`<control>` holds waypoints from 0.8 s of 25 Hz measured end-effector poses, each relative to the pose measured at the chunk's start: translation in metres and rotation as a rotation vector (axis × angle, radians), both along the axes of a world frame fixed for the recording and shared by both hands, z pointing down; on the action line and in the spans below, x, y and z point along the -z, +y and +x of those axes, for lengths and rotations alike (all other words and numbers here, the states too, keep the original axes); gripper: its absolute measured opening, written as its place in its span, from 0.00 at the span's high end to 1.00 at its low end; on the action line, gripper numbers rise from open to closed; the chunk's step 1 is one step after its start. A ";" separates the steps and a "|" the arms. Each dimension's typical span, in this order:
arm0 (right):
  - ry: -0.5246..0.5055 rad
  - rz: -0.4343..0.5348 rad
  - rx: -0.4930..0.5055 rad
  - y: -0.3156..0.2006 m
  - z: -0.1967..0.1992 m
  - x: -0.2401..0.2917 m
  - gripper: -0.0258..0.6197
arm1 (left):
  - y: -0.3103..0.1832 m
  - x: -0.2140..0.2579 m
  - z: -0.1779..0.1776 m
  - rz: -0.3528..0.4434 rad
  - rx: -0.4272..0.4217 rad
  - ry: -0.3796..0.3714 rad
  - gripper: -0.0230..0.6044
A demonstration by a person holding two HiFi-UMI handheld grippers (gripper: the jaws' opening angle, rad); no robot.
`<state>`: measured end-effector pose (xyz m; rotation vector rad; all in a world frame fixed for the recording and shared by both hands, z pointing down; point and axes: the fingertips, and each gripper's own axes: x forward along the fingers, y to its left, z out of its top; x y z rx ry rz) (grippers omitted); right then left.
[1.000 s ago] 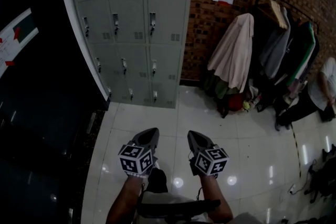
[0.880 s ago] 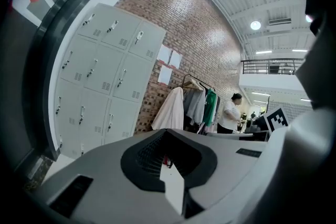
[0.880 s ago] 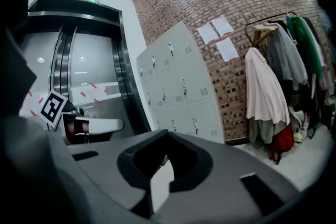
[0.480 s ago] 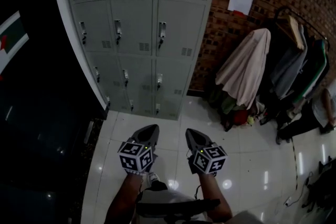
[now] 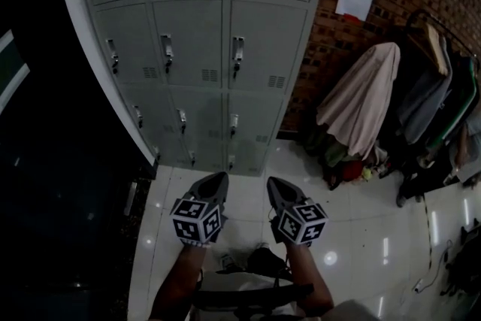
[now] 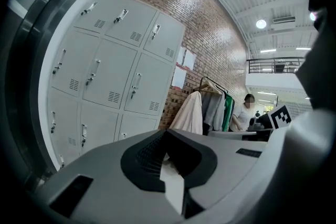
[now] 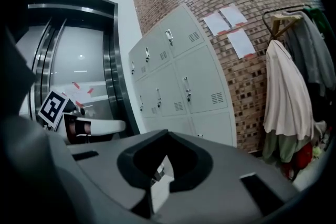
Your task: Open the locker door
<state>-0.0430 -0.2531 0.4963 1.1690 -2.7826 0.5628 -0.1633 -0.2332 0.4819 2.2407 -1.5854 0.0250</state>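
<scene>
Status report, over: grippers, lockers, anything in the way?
Left gripper and right gripper shut, empty, short of lockers. Lockers all closed. Hanging coats off right, not in path.

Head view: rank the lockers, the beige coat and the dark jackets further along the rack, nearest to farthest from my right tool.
1. Lockers, straight ahead of the right tool.
2. Beige coat, ahead and to the right, at the rack's near end.
3. Dark jackets, far right, beyond the coat.
</scene>
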 end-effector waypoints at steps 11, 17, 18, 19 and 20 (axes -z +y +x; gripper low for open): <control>-0.005 0.118 0.012 -0.103 -0.052 0.045 0.93 | -0.060 0.013 -0.028 0.047 0.031 0.004 0.97; -0.020 0.150 0.027 -0.163 -0.093 0.055 0.92 | -0.103 0.016 -0.058 0.052 0.065 -0.009 0.97; -0.022 0.157 0.026 -0.174 -0.099 0.056 0.92 | -0.112 0.015 -0.062 0.053 0.069 -0.010 0.97; -0.023 0.162 0.025 -0.186 -0.103 0.057 0.89 | -0.122 0.016 -0.066 0.055 0.072 -0.011 0.97; -0.024 0.165 0.024 -0.199 -0.107 0.058 0.86 | -0.133 0.016 -0.068 0.057 0.073 -0.011 0.97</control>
